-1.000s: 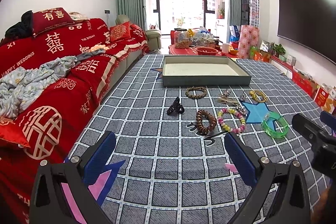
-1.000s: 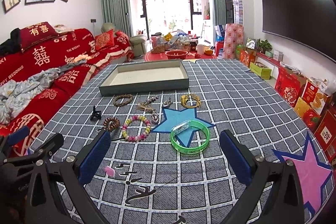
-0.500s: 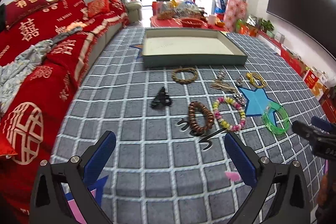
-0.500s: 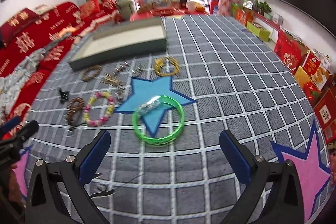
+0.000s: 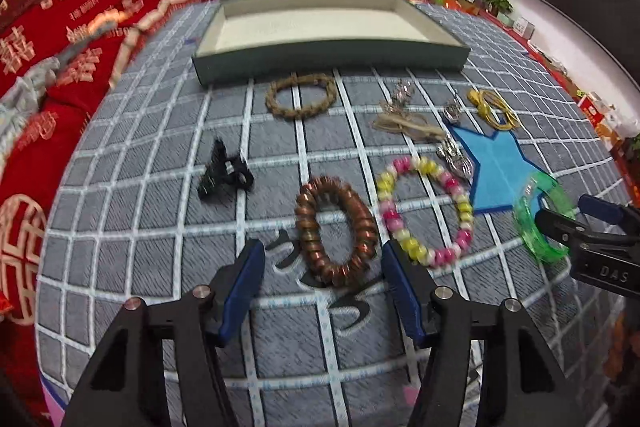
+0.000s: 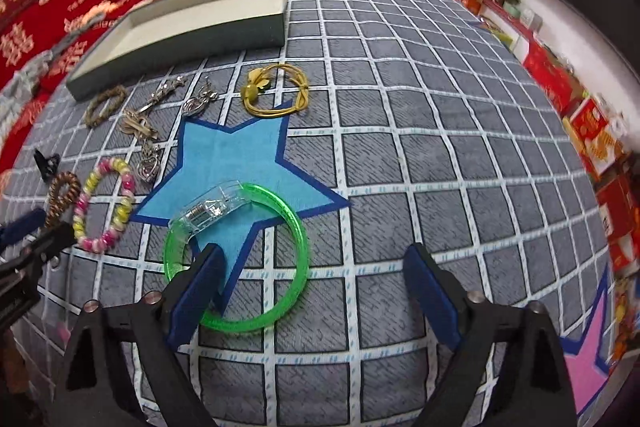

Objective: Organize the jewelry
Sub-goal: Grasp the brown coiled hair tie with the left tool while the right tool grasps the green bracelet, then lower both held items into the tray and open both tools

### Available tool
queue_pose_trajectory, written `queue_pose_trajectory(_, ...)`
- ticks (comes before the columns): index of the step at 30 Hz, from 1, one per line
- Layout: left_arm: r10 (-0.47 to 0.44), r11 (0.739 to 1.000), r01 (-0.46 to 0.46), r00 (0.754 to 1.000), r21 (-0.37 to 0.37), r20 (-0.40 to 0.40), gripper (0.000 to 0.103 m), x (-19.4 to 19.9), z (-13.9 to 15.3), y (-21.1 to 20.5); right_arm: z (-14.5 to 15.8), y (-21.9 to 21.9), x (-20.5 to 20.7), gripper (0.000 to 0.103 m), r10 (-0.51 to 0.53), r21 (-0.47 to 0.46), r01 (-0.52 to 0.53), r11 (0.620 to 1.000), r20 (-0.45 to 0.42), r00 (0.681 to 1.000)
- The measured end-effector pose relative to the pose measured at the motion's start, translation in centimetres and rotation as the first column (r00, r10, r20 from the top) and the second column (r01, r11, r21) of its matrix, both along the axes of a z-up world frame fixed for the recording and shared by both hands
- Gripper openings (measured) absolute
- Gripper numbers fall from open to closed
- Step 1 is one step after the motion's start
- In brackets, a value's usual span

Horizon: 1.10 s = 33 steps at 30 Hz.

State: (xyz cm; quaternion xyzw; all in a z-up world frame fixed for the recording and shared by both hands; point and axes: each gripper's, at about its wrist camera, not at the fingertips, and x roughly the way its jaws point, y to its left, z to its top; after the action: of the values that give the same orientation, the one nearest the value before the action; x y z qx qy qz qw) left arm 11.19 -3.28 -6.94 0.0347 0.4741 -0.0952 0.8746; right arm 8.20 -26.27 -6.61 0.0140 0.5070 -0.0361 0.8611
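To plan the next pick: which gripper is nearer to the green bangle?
Right. The right gripper is open over the green bangle; the left gripper frames the brown bead bracelet.

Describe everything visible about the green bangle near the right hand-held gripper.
The green bangle is a translucent, bright green ring that looks like plastic, with a clear housing on its far-left arc that seems to hold small metallic parts. It lies flat on the gray checked cloth, partly over the blue star patch. The right hand-held gripper is open, its left finger covering the ring's near-left arc; contact can't be confirmed.
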Motion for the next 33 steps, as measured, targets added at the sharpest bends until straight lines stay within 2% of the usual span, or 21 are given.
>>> queue_pose_trajectory(2, -0.024, 1.0, 0.024, 1.0, 0.01, 0.019, 0.039, -0.2, 0.1, -0.4, 0.1, 0.2, 0.1, 0.085, 0.016, -0.002, -0.016, 1.0, -0.001, 1.0)
queue_pose_trajectory(3, -0.036, 0.999, 0.036, 0.999, 0.01, 0.022, 0.033, -0.2, 0.1, -0.6, 0.1, 0.3, 0.1, 0.083, 0.025, -0.002, -0.025, 1.0, 0.001, 1.0)
queue_pose_trajectory(4, -0.043, 0.999, 0.043, 0.999, 0.012, 0.024, 0.023, -0.2, 0.2, -0.7, 0.2, 0.4, 0.1, 0.075, 0.034, -0.004, -0.034, 0.999, 0.003, 0.999)
queue_pose_trajectory(6, -0.055, 0.998, 0.056, 0.998, -0.011, 0.023, 0.023, -0.3, 0.2, -0.7, 0.6, 0.7, -0.1, 0.045, 0.052, -0.008, -0.052, 0.999, 0.013, 0.999)
queue_pose_trajectory(7, -0.058, 0.998, 0.059, 0.998, -0.028, 0.018, 0.023, -0.3, 0.3, -0.5, 0.8, 0.9, 0.0, 0.01, 0.052, -0.011, -0.052, 0.999, 0.014, 0.999)
queue_pose_trajectory(8, -0.058, 0.997, 0.058, 0.998, -0.05, 0.014, 0.023, -0.4, 0.5, -0.2, 0.9, 0.8, 0.2, 0.007, 0.047, 0.002, -0.047, 0.999, 0.009, 0.999)
queue_pose_trajectory(14, -0.053, 0.991, 0.057, 0.998, -0.12, 0.039, 0.023, -0.5, 3.2, 1.4, 2.3, -0.2, 0.9, 0.007, 0.044, 0.104, -0.048, 0.993, 0.037, 0.998)
queue_pose_trajectory(22, -0.066, 0.988, 0.081, 0.992, -0.133, 0.109, 0.023, 2.4, 9.3, 2.4, 8.5, 0.2, 4.8, 0.007, 0.09, 0.184, -0.111, 0.977, 0.119, 0.989)
queue_pose_trajectory(28, -0.054, 0.991, 0.075, 0.981, -0.111, 0.187, 0.023, 9.3, 14.1, 2.3, 12.4, 1.4, 12.3, 0.007, 0.116, 0.192, -0.141, 0.971, 0.138, 0.984)
queue_pose_trajectory(33, -0.022, 0.995, 0.04, 0.981, -0.091, 0.19, 0.023, 16.4, 14.1, 2.2, 12.4, 2.9, 19.8, 0.007, 0.112, 0.183, -0.13, 0.975, 0.101, 0.988)
